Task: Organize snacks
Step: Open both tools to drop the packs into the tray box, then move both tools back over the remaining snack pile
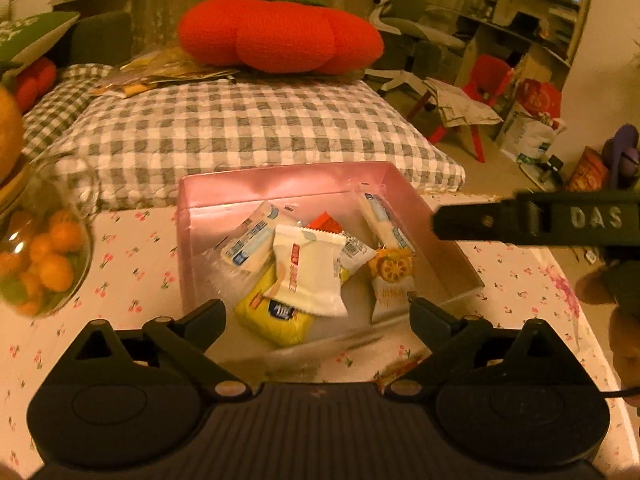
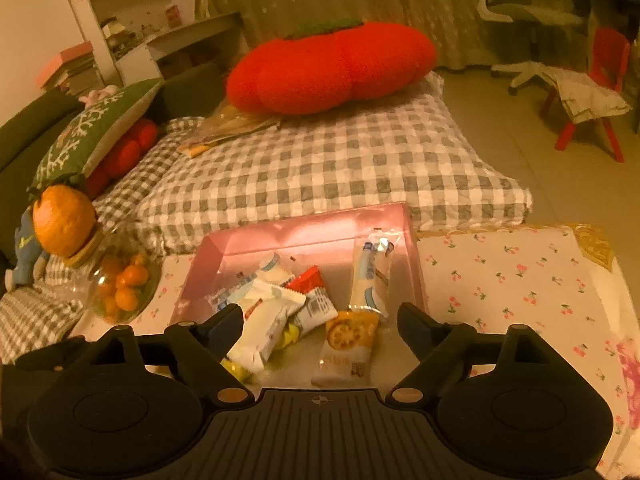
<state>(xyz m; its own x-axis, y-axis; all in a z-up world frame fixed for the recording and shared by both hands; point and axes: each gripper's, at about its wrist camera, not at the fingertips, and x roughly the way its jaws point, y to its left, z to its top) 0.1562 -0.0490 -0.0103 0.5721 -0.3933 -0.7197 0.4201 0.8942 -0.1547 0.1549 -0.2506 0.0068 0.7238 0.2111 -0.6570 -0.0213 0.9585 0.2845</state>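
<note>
A pink box (image 1: 280,178) (image 2: 304,224) stands on the floral tablecloth and holds several snack packets. Among them are a white packet with a red label (image 1: 308,270) (image 2: 264,328), a yellow packet (image 1: 276,320), an orange cracker packet (image 1: 390,280) (image 2: 348,344) and a long white-and-blue stick packet (image 1: 386,220) (image 2: 372,280). My left gripper (image 1: 318,314) hangs open over the box's near side with nothing pinched between its fingers. My right gripper (image 2: 320,324) is open above the same packets, also holding nothing. One of its fingers (image 1: 532,220) reaches into the left wrist view from the right.
A glass jar of small oranges (image 1: 44,256) (image 2: 120,284) stands left of the box. Behind the table lie a grey checked cushion (image 1: 248,128) (image 2: 320,168) and a red tomato pillow (image 1: 280,34) (image 2: 332,68). The tablecloth (image 2: 520,280) extends right of the box.
</note>
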